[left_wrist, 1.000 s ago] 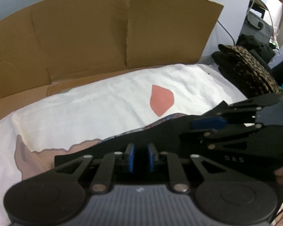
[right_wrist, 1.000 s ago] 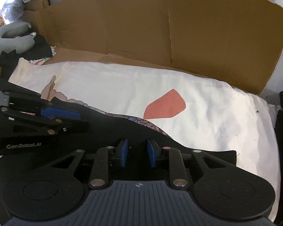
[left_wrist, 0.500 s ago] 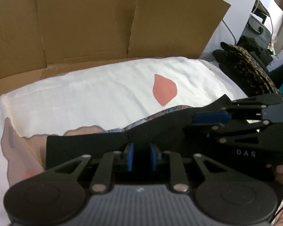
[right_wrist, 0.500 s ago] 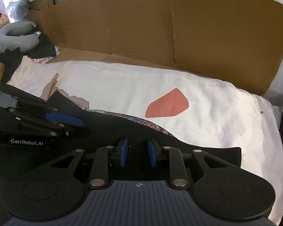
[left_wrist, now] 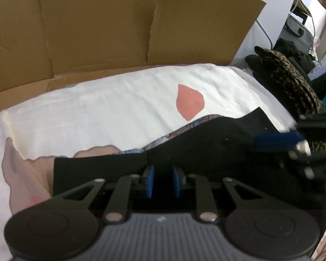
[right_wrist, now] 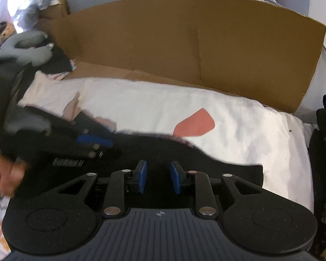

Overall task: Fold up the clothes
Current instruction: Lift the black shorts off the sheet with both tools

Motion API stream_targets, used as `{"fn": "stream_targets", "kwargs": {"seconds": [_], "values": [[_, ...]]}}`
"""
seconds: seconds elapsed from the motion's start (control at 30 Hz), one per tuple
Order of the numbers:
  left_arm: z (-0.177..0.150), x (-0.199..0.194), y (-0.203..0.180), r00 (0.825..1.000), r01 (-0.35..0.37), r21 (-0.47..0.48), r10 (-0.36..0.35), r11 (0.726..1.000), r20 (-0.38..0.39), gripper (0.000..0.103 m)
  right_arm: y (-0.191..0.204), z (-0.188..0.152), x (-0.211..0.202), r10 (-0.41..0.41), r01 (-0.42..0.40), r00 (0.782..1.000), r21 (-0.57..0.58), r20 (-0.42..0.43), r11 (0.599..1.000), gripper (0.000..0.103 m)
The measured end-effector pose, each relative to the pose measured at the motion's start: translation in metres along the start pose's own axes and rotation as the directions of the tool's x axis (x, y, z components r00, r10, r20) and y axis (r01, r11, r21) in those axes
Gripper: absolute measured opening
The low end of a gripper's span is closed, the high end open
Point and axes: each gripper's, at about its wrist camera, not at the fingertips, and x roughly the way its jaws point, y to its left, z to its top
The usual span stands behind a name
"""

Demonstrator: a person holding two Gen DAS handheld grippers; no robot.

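flattened brown cardboard [left_wrist: 97,32] stands creased behind a bed whose white, faintly ribbed sheet [left_wrist: 97,113] carries a smooth coral teardrop patch [left_wrist: 189,102] and pale pink-brown printed shapes toward the left. across the sheet's near part lies the black garment [left_wrist: 206,143], a soft matte cloth with a wavy far edge that shows a thin strip of blue-and-pink patterned lining [left_wrist: 180,130]. the left gripper [left_wrist: 162,181] has its 2 blue pads a narrow gap apart at the garment's near edge, black cloth lying between them; whether the pads press on it cannot be told. the right gripper [right_wrist: 157,177] stands the same way further right on the garment [right_wrist: 184,158], pads slightly wider apart, grip likewise unclear. each camera catches the other gripper blurred at its side, with a hand [right_wrist: 8,176] behind the left one. beside the bed sit a leopard-print cloth [left_wrist: 293,82] on dark clothes, and a grey plush toy [right_wrist: 26,50].
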Motion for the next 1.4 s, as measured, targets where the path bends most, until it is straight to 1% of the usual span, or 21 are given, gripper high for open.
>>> {"fn": "stream_targets", "kwargs": {"seconds": [0.1, 0.23, 0.33, 0.4, 0.53, 0.6, 0.67, 0.7, 0.8, 0.9, 0.97, 1.03, 1.13, 1.27, 1.4], "values": [[-0.002, -0.001, -0.001, 1.000, -0.005, 0.004, 0.005, 1.000, 0.008, 0.022, 0.007, -0.014, -0.007, -0.017, 0.017, 1.000, -0.038, -0.010, 0.999, 0.032], [-0.001, -0.002, -0.003, 1.000, -0.015, 0.007, 0.015, 1.000, 0.008, 0.022, 0.010, -0.026, -0.005, -0.035, 0.033, 0.999, -0.077, -0.028, 0.996, 0.034], [0.002, -0.010, -0.005, 1.000, -0.022, -0.018, 0.023, 1.000, 0.017, 0.022, 0.010, -0.030, 0.001, -0.038, 0.035, 0.998, -0.070, -0.044, 0.997, 0.036], [0.002, -0.019, -0.008, 0.999, -0.024, -0.034, 0.025, 0.999, 0.036, 0.027, 0.008, -0.031, 0.007, -0.037, 0.034, 0.998, -0.060, -0.052, 0.998, 0.036], [-0.003, -0.041, -0.025, 0.996, 0.016, 0.007, -0.017, 1.000, 0.091, 0.027, 0.005, -0.030, 0.011, -0.029, 0.026, 0.998, -0.041, -0.052, 0.999, 0.038], [-0.007, -0.048, -0.036, 0.993, 0.046, 0.039, -0.050, 0.998, 0.110, 0.027, 0.004, -0.029, 0.010, -0.026, 0.024, 0.998, -0.033, -0.053, 0.999, 0.039], [-0.010, -0.046, -0.046, 0.993, 0.076, 0.064, -0.082, 0.995, 0.089, 0.027, 0.002, -0.027, 0.005, -0.030, 0.029, 0.999, -0.011, -0.039, 1.000, 0.039], [-0.011, -0.043, -0.048, 0.994, 0.078, 0.071, -0.084, 0.994, 0.077, 0.027, 0.001, -0.027, 0.001, -0.030, 0.030, 0.999, -0.001, -0.026, 1.000, 0.038], [-0.013, -0.036, -0.048, 0.995, 0.066, 0.072, -0.071, 0.995, 0.067, 0.027, 0.004, -0.026, -0.012, -0.041, 0.041, 0.999, 0.002, 0.003, 0.999, 0.038], [-0.013, -0.029, -0.047, 0.997, 0.039, 0.090, -0.045, 0.995, 0.055, 0.027, 0.009, -0.029, -0.025, -0.028, 0.028, 0.999, -0.010, 0.016, 1.000, 0.038], [-0.013, -0.023, -0.044, 0.998, 0.044, 0.079, -0.048, 0.996, 0.044, 0.029, 0.014, -0.034, -0.026, -0.017, 0.017, 1.000, -0.022, 0.005, 1.000, 0.038], [-0.014, -0.018, -0.042, 0.998, 0.047, 0.082, -0.050, 0.996, 0.039, 0.029, 0.018, -0.042, -0.021, -0.012, 0.011, 1.000, -0.033, -0.025, 0.999, 0.038], [-0.017, -0.016, -0.046, 0.998, 0.034, 0.123, -0.040, 0.992, 0.043, 0.029, 0.018, -0.057, -0.021, -0.015, 0.013, 0.999, -0.055, -0.052, 0.998, 0.038], [-0.019, -0.015, -0.047, 0.999, 0.027, 0.147, -0.033, 0.989, 0.040, 0.029, 0.006, -0.078, -0.038, 0.000, -0.006, 0.997, -0.085, -0.074, 0.996, 0.038], [-0.018, -0.015, -0.044, 0.998, 0.042, 0.133, -0.047, 0.990, 0.031, 0.030, -0.006, -0.096, -0.056, 0.010, -0.017, 0.996, -0.072, -0.092, 0.997, 0.037]]}}
